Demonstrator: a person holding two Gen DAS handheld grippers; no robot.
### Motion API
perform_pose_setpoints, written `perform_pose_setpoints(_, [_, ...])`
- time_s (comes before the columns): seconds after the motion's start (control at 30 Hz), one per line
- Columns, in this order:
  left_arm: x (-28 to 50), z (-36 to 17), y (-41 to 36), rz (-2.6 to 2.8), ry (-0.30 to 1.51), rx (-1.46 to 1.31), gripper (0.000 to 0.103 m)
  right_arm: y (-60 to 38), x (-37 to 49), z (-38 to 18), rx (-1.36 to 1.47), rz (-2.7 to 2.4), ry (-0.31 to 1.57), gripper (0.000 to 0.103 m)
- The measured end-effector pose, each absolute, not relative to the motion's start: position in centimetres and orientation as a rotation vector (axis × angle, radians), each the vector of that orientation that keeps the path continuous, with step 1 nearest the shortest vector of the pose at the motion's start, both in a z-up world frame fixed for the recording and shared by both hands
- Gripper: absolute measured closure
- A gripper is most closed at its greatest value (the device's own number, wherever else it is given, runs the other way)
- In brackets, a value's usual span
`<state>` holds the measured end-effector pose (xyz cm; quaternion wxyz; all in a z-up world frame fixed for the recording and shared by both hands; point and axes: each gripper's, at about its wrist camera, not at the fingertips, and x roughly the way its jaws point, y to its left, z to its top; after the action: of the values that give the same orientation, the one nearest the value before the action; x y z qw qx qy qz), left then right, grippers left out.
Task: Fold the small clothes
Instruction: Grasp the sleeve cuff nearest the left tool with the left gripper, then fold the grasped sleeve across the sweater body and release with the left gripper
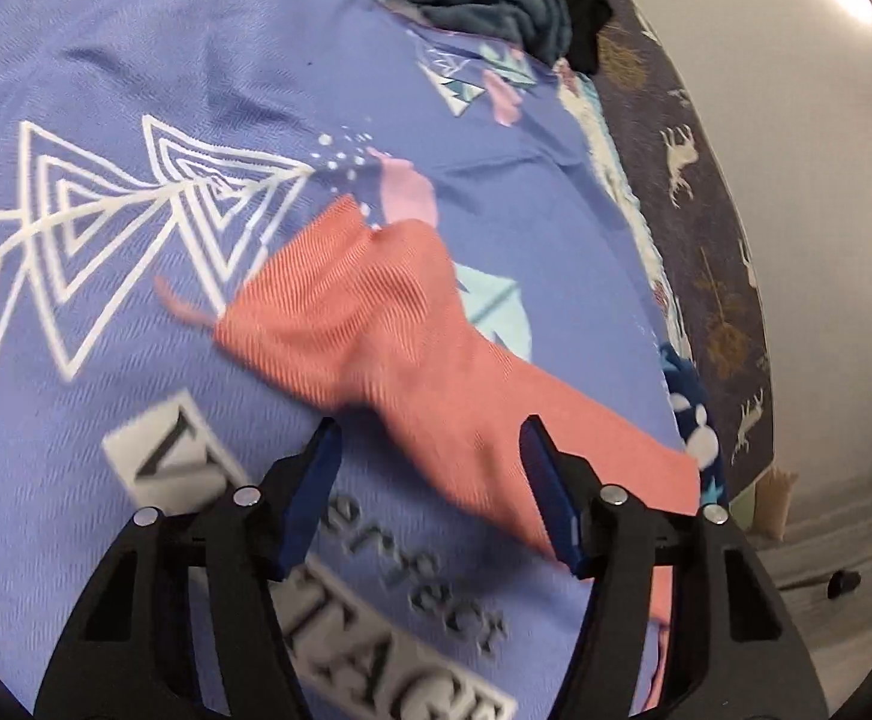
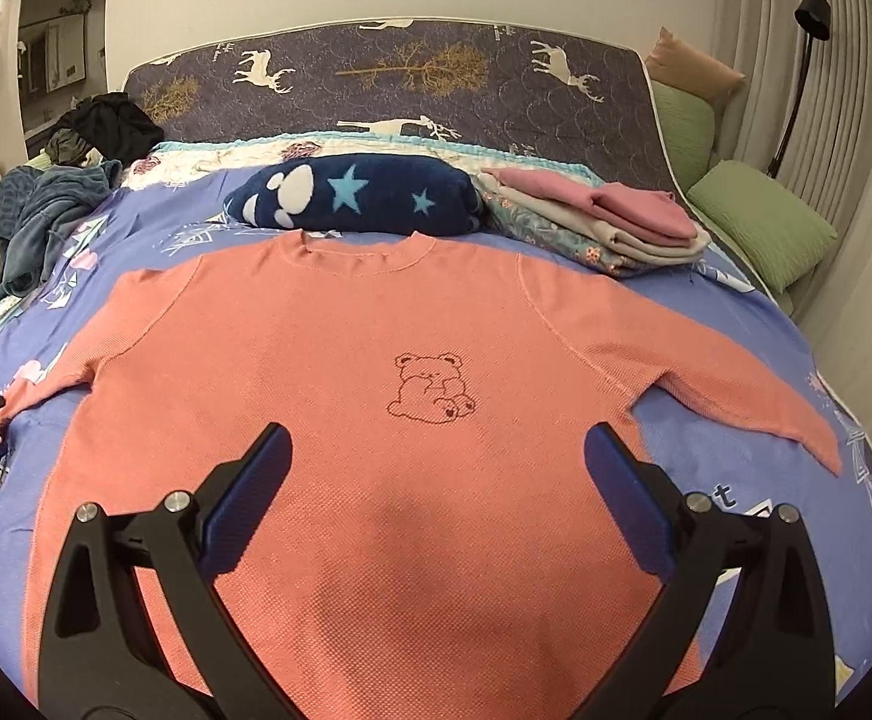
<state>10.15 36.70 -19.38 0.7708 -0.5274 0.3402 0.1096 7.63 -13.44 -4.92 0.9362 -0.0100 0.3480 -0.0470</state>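
A salmon-pink long-sleeved top with a small bear drawing lies flat, face up, on the purple bedsheet, both sleeves spread out. My right gripper is open and hovers over the top's lower middle, holding nothing. In the left wrist view the top's left sleeve lies on the sheet, cuff pointing away. My left gripper is open, its fingers either side of the sleeve near the shoulder end, above it. The image there is motion-blurred.
A folded navy star blanket lies beyond the collar. A stack of folded clothes sits to its right. A heap of dark unfolded clothes is at the far left. Green pillows and the mattress edge are on the right.
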Motion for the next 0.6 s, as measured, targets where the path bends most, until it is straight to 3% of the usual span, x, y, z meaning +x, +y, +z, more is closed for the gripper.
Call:
perform_pose_setpoints(0.03, [10.5,-19.7,37.4,0.246,0.727,-1.16,0.054,-13.5,7.6,-4.9,-0.025,-0.098,0.711,0.004])
perform_pose_setpoints(0.13, [11.4,-19.5,38.8,0.223,0.67,-1.199,0.099,-13.9,7.6,-4.9,-0.031,-0.111,0.711,0.004])
perform_pose_setpoints(0.37, [14.7,-7.3,32.3,0.035,0.523,-0.896,0.1,-15.9,7.8,-5.1,-0.03,-0.154,0.713,0.004])
perform_pose_setpoints(0.5, [17.1,0.1,20.3,-0.203,0.487,-0.638,0.1,-17.3,7.3,-5.3,0.014,-0.167,0.71,0.004])
perform_pose_setpoints(0.6, [17.7,2.2,9.8,-0.361,0.502,-0.444,0.1,-18.5,6.7,-5.5,0.029,-0.184,0.71,0.004])
